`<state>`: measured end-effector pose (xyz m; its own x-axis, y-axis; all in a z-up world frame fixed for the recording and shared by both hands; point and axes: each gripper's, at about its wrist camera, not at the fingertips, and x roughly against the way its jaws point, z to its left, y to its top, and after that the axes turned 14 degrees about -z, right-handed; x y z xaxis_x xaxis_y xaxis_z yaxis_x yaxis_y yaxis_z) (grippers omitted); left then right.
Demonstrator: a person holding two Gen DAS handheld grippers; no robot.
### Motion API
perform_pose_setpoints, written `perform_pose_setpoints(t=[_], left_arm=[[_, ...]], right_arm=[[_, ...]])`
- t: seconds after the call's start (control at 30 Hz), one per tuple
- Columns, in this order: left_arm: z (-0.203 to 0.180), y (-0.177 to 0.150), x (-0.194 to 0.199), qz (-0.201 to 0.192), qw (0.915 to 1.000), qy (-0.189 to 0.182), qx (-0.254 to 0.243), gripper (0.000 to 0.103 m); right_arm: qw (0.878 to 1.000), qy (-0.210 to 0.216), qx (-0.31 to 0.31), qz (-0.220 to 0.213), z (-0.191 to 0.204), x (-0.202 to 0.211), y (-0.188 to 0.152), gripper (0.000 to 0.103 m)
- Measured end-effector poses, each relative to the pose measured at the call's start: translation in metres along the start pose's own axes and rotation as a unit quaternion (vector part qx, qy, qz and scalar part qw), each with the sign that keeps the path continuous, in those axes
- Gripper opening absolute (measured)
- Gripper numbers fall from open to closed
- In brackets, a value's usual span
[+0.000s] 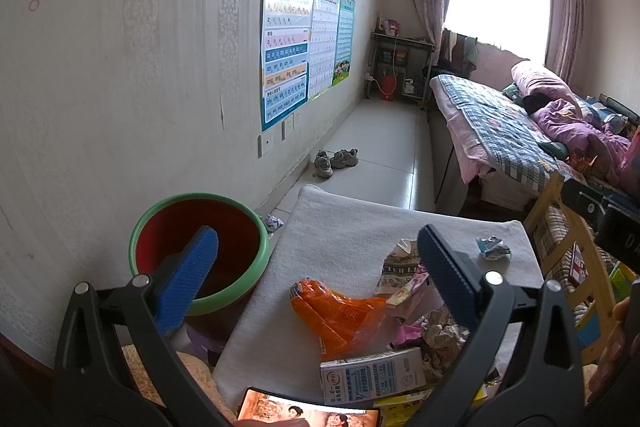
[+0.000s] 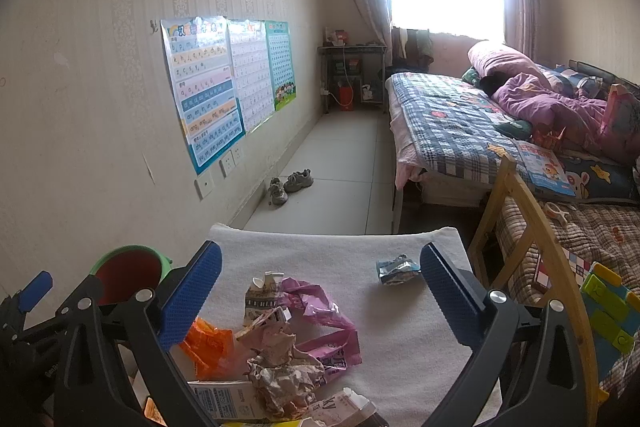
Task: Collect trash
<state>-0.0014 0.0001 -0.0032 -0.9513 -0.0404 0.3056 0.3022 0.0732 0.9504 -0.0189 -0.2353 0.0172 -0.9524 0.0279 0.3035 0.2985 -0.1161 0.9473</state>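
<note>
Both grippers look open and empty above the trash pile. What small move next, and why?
Probably lower the left gripper onto the orange wrapper and close. It lies between the open fingers, at the pile's edge nearest the red bin, so the carry is short.

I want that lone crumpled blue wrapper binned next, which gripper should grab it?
Probably the right gripper: it is open, and the blue wrapper lies just inside its right finger.

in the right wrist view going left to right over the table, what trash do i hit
orange wrapper → crumpled paper wad → pink wrapper → small blue-and-silver crumpled wrapper, lying apart from the pile.
</note>
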Motion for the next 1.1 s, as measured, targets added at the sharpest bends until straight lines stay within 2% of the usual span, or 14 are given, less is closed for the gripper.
perform_pose_setpoints(t=[0.37, 0.5, 0.53, 0.6, 0.7, 0.8, 0.97, 1.03, 1.1], left_arm=[[0.005, 0.002, 0.0, -0.005, 1.0, 0.004, 0.008, 0.098], [0.019, 0.003, -0.002, -0.015, 0.9993, 0.031, 0.015, 0.098], [0.023, 0.001, -0.006, -0.015, 0.9988, 0.045, 0.005, 0.098], [0.026, -0.005, -0.013, -0.01, 0.9985, 0.052, -0.017, 0.098], [0.027, -0.02, -0.027, 0.027, 0.9981, 0.024, -0.05, 0.098], [0.025, -0.036, -0.044, 0.09, 0.9935, -0.014, -0.068, 0.098], [0.02, -0.054, -0.052, 0.126, 0.9874, -0.061, -0.074, 0.098], [0.015, -0.06, -0.052, 0.128, 0.9842, -0.075, -0.097, 0.098], [0.007, -0.069, -0.051, 0.136, 0.9765, -0.107, -0.128, 0.098]], right_arm=[[1.0, -0.004, 0.002, 0.0, -0.001, 0.0, -0.001, 0.096], [1.0, -0.012, 0.008, 0.005, -0.011, -0.003, -0.006, 0.096], [1.0, -0.008, 0.011, 0.014, -0.015, -0.006, -0.012, 0.096], [0.999, -0.002, 0.017, 0.037, -0.019, -0.015, -0.02, 0.096], [0.995, 0.022, 0.016, 0.094, -0.024, -0.028, -0.042, 0.096], [0.984, 0.062, -0.003, 0.168, -0.022, -0.044, -0.068, 0.096], [0.96, 0.112, -0.038, 0.255, -0.005, -0.071, -0.11, 0.096], [0.951, 0.125, -0.058, 0.278, -0.001, -0.08, -0.124, 0.087], [0.943, 0.133, -0.073, 0.298, -0.002, -0.084, -0.133, 0.06]])
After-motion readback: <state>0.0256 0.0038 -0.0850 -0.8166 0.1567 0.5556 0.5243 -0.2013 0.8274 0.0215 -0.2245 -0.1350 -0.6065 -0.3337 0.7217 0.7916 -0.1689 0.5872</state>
